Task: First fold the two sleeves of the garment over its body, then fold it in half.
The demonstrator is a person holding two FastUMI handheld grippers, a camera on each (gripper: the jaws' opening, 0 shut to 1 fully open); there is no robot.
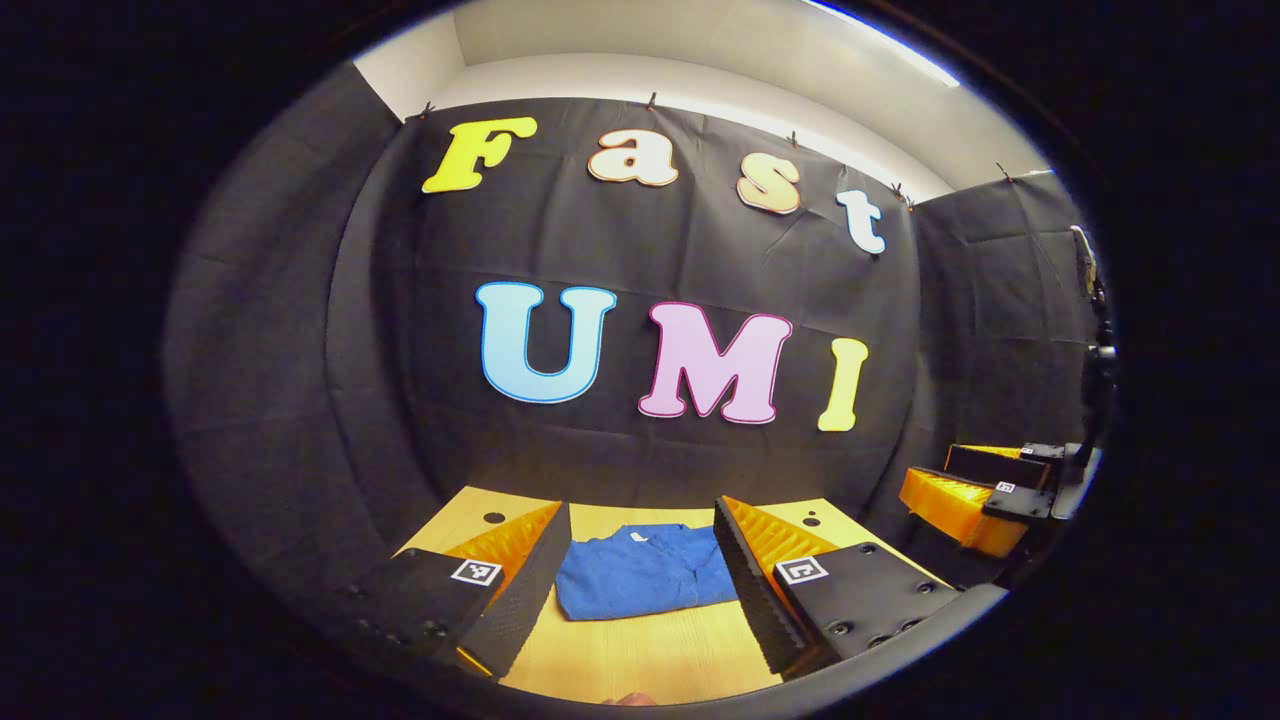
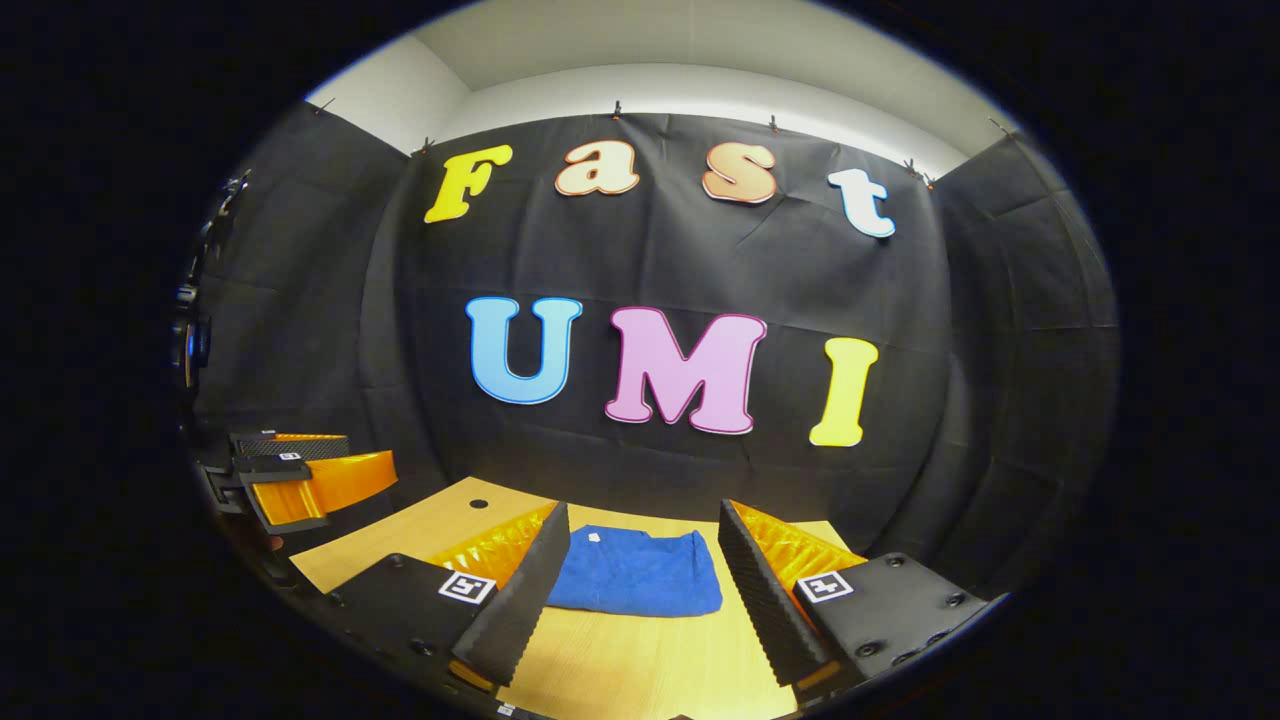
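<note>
A blue garment (image 1: 645,575) lies folded into a compact rectangle on the wooden table (image 1: 640,660); in the right gripper view the blue garment (image 2: 635,572) sits in the same spot ahead of the fingers. My left gripper (image 1: 636,590) is open, held above the table short of the cloth, with nothing between its fingers. My right gripper (image 2: 635,600) is open too and holds nothing. The right gripper (image 1: 990,495) also appears far right in the left gripper view, and the left gripper (image 2: 295,475) far left in the right gripper view.
Black cloth walls close in the table on the back and both sides. Small dark holes (image 2: 478,504) mark the tabletop near its far corners. Bare wood (image 2: 640,665) lies between the garment and the table's near edge.
</note>
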